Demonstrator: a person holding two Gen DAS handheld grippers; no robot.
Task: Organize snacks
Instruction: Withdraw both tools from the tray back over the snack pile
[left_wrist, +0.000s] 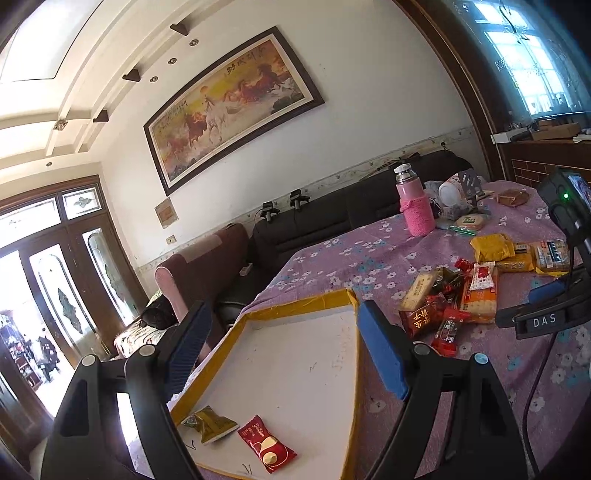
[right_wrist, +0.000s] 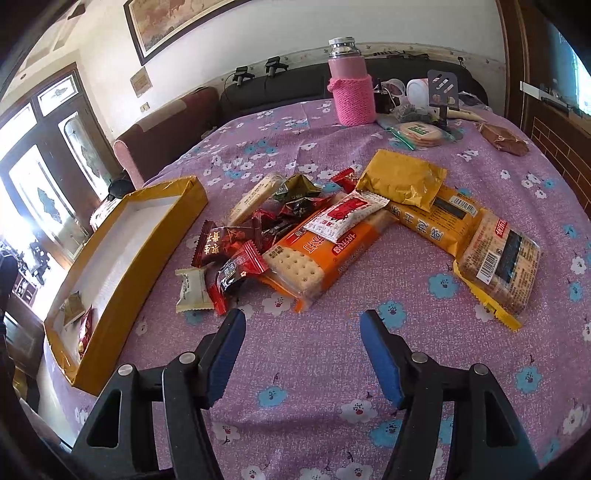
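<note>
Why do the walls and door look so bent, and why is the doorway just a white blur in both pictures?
Left wrist view: the wide lens bows the framed painting and the wall; daylight washes out the glass door and the window. Right wrist view: the same door glares white, while the snack pile stays sharp and evenly lit.

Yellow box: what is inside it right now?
The yellow box holds an olive-gold packet and a red packet. The left gripper hides part of its floor.
</note>
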